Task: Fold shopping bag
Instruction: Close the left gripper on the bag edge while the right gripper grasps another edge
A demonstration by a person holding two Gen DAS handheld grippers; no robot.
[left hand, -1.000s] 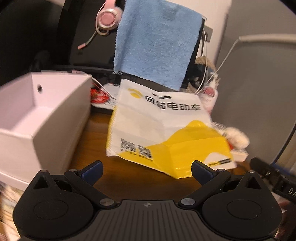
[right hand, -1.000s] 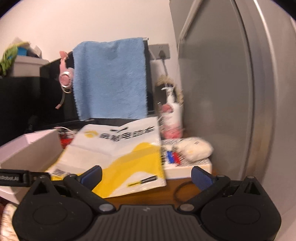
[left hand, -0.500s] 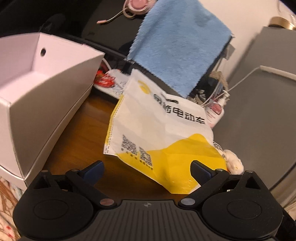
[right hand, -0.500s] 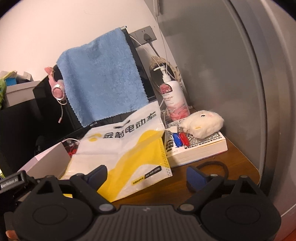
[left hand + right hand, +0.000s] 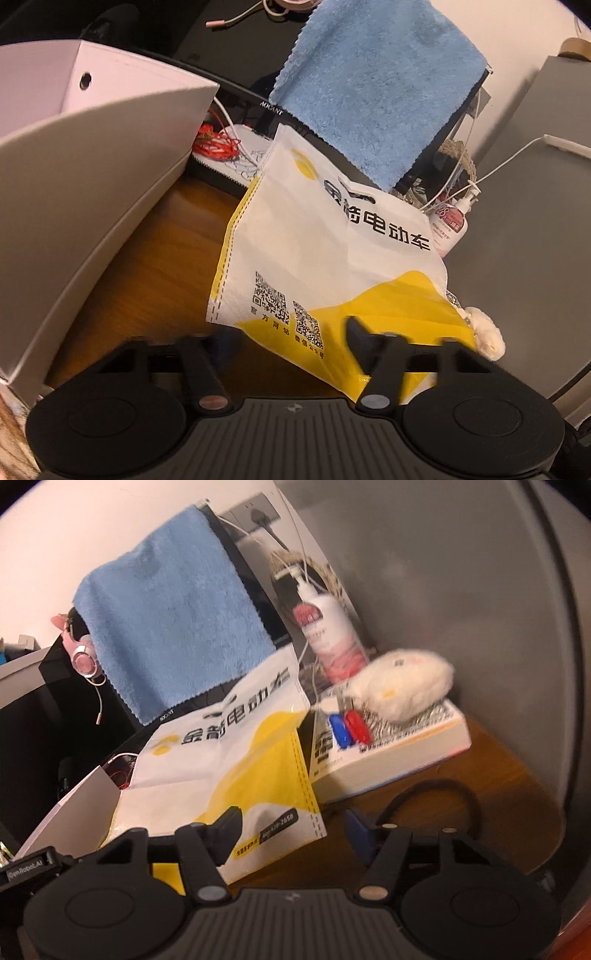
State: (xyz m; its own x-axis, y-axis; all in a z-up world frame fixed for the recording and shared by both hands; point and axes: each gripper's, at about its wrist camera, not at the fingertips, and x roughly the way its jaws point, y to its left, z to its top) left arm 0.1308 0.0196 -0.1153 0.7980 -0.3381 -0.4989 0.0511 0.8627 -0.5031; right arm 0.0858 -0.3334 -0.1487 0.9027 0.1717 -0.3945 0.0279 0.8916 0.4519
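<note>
The bag [image 5: 325,251], in the left wrist view, is flat white non-woven fabric with a yellow wave across its lower part, black characters, two QR codes and a dashed stitched seam down one side; it lies creased on the wooden surface [image 5: 155,266], its top edge leaning against a dark monitor under a fluffy blue towel [image 5: 376,85]. The left tongs [image 5: 291,332] are closing, the bag's lower edge between the tips, not yet pinched. A smooth white box [image 5: 96,177] stands beside. In the right wrist view, the bag [image 5: 236,753] lies beside a thick book [image 5: 391,753] bearing a fuzzy white plush [image 5: 402,686]. The right tongs [image 5: 291,827] are closing around the bag's near corner, the tips still apart.
</note>
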